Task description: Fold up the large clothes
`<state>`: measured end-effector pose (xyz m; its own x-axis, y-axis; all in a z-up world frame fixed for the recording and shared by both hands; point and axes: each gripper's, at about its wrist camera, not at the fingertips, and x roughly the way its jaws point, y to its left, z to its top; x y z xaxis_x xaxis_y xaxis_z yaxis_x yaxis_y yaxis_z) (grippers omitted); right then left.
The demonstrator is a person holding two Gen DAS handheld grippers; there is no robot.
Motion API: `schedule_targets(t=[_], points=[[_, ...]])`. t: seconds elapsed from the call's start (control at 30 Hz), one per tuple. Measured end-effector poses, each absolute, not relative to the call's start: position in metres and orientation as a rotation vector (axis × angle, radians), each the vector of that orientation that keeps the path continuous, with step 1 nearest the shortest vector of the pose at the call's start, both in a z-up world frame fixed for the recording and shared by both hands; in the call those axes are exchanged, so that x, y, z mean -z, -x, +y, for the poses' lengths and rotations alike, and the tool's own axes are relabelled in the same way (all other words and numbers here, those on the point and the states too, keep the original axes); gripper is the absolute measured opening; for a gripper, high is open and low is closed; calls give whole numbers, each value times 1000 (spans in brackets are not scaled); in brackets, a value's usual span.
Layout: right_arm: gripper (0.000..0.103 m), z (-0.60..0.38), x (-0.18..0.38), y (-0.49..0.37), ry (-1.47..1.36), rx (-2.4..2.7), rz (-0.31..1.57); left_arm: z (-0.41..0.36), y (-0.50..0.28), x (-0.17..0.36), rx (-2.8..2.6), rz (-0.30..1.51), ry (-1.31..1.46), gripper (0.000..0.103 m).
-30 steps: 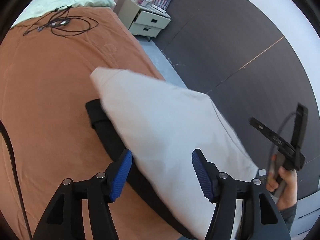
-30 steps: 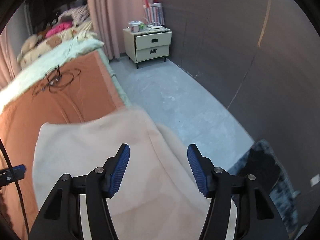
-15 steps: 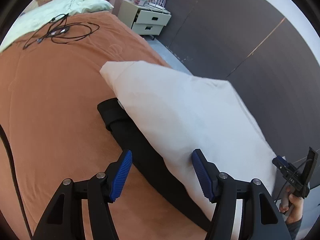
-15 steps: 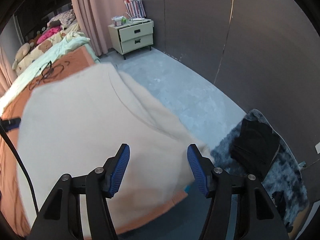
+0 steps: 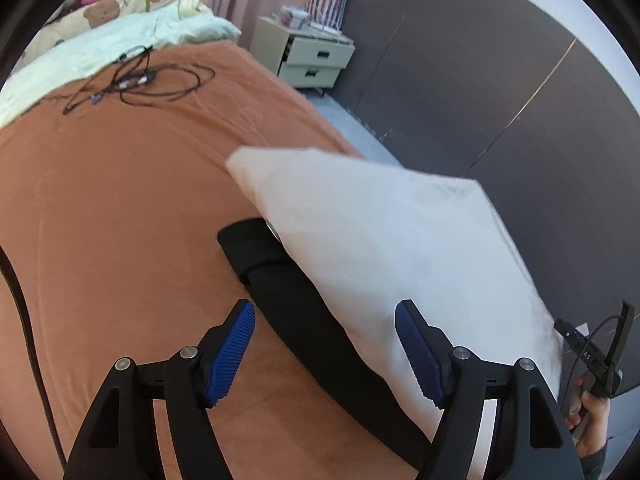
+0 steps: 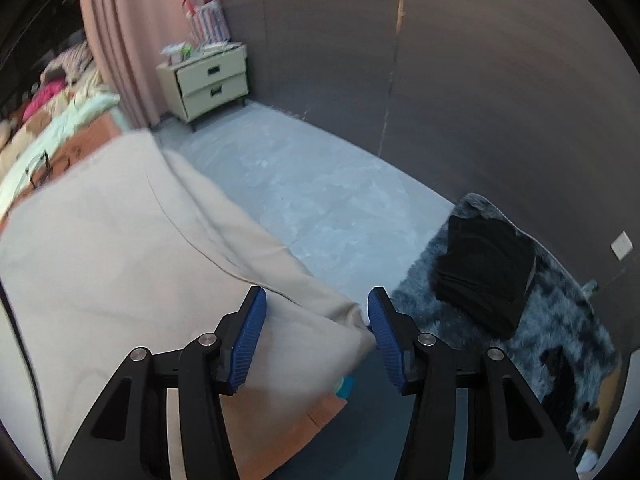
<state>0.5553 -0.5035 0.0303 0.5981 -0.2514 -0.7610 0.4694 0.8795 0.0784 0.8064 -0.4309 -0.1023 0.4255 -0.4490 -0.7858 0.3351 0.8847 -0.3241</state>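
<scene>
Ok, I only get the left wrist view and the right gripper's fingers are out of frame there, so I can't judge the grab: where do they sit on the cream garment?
Observer: The right gripper straddles the near corner of the cream garment, at the corner of the bed. Its jaws have just been closing, but they don't look clamped yet.
Operator: Anything past that corner it could hit?
Observer: Only bare grey floor lies right beyond it.
Operator: Any other clothes over there?
Observer: A folded black garment lies on a shaggy grey rug on the floor.
</scene>
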Motion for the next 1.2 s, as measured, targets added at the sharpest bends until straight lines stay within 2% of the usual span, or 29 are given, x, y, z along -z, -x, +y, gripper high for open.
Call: schedule_targets(t=[0.17, 0.4, 0.5, 0.57, 0.67, 1.2], points=[[55, -490, -55, -522, -313, 369, 808, -416, -779, 84, 508, 1010, 107, 75], [75, -457, -78, -460, -307, 321, 762, -388, -726, 45, 538, 966, 100, 76], [86, -441, -82, -438, -305, 291, 744, -371, -705, 31, 539, 939, 117, 91], [90, -429, -87, -421, -294, 276, 733, -360, -690, 20, 536, 908, 124, 101], [103, -417, -97, -400, -284, 277, 709, -341, -665, 6, 539, 873, 133, 103], [103, -365, -111, -300, -230, 158, 621, -236, -545, -38, 482, 756, 140, 103]])
